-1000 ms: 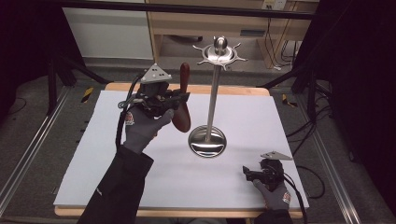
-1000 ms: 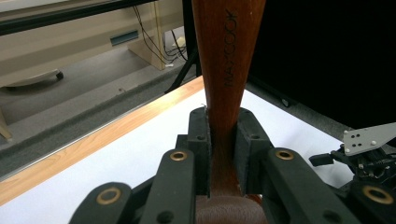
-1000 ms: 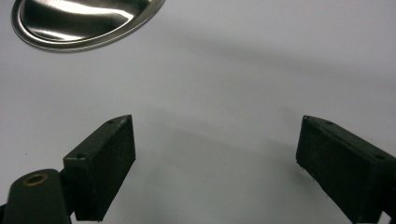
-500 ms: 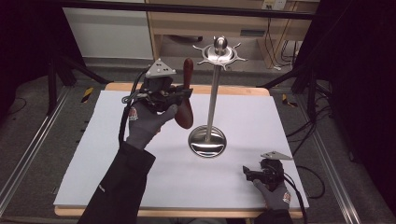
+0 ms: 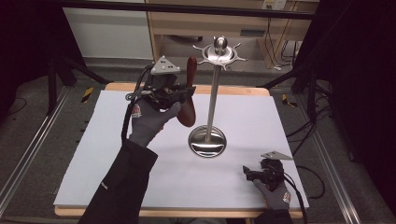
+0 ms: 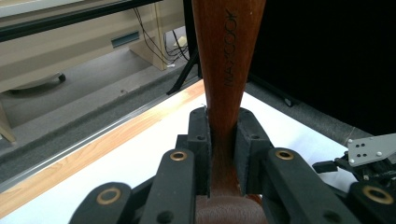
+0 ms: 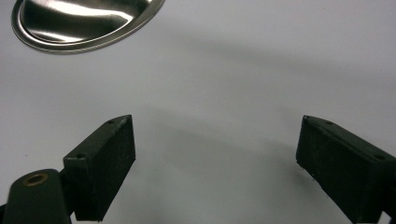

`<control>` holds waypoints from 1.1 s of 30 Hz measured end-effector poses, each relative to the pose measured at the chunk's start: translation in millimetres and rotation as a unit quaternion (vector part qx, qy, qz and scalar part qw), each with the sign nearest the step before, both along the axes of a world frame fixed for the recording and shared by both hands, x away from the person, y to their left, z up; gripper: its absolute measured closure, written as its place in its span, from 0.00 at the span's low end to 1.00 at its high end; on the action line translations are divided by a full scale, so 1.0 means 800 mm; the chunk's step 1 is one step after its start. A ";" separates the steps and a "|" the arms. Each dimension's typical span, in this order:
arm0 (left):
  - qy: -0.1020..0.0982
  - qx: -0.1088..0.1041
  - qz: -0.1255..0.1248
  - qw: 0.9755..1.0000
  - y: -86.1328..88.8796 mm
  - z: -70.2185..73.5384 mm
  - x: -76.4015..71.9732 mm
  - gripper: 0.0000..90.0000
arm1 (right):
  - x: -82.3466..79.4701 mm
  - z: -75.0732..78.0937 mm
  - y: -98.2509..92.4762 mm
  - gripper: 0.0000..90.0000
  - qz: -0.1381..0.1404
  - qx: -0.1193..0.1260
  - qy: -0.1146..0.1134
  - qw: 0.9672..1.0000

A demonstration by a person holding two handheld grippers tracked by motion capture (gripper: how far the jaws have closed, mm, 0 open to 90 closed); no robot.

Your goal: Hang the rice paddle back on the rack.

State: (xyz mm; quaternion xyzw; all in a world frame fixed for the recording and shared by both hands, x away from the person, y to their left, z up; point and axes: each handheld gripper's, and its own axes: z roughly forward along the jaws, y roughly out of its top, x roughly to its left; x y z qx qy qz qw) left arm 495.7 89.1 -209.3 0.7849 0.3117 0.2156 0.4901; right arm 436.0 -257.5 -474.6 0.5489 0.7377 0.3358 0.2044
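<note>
**A:** Your left gripper [image 5: 180,95] is clamping the wooden spoon [image 5: 189,93] by the neck, just above the bowl. In the left gripper view the jaws are pinching the narrow part of the handle [image 6: 227,70], with the lettered shaft running up and away. Why there?

**B:** My guess is that you are leaving the far end of the handle free. The spoon is standing nearly upright, bowl down and handle tip up, raised off the desk [image 5: 116,154] and just to the left of the metal stand [image 5: 212,100]. That tip is reaching almost to the height of the stand's hooked crown [image 5: 219,52], so you seem to be lining it up for hanging there. I cannot tell whether the handle has a hole or loop for a hook.

**A:** And the right gripper [image 5: 251,172]?

**B:** You are resting it low at the near right corner of the desk, well apart from the spoon. Its jaws are standing wide and holding nothing; in the right gripper view the two pads [image 7: 105,163] are framing bare white surface, with the rim of the stand's round base [image 7: 88,25] ahead of them. It is probably parked there to stay out of the way while being near enough to steady the base if the stand rocks.
</note>
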 end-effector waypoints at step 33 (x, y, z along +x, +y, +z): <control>0.010 0.007 -0.002 1.000 -0.024 -0.003 0.016 0.86 | 0.000 0.001 0.000 0.13 -0.002 0.003 -0.001 1.000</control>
